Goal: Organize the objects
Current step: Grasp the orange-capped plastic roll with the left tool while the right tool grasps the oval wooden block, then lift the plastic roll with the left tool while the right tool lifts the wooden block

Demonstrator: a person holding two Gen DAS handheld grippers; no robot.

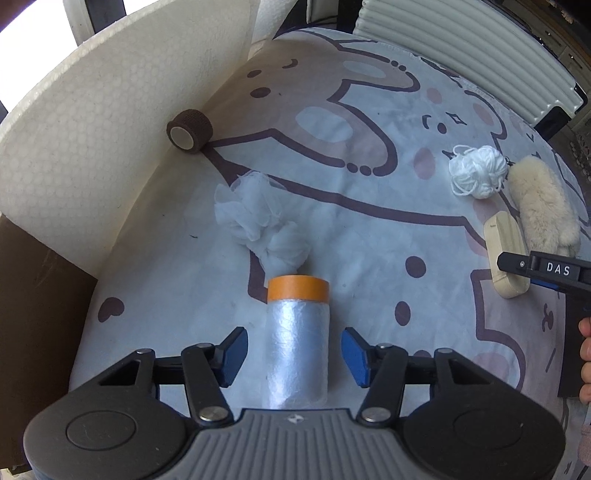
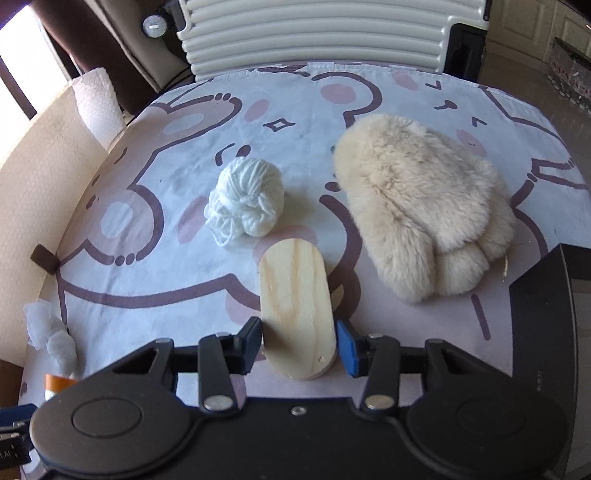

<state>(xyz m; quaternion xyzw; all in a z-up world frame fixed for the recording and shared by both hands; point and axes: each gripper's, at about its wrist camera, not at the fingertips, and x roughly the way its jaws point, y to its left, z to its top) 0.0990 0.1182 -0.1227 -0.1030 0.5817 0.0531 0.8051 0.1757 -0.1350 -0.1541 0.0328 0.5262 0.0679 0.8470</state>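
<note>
While left gripper straddles film roll, right gripper pinches wooden block

A surface covered by a pale cloth printed with brown-outlined cartoon bears fills the view. A curved white foam board stands along its left edge. Behind it sits a cream ribbed panel. Bright daylight enters from a window at left.
</note>
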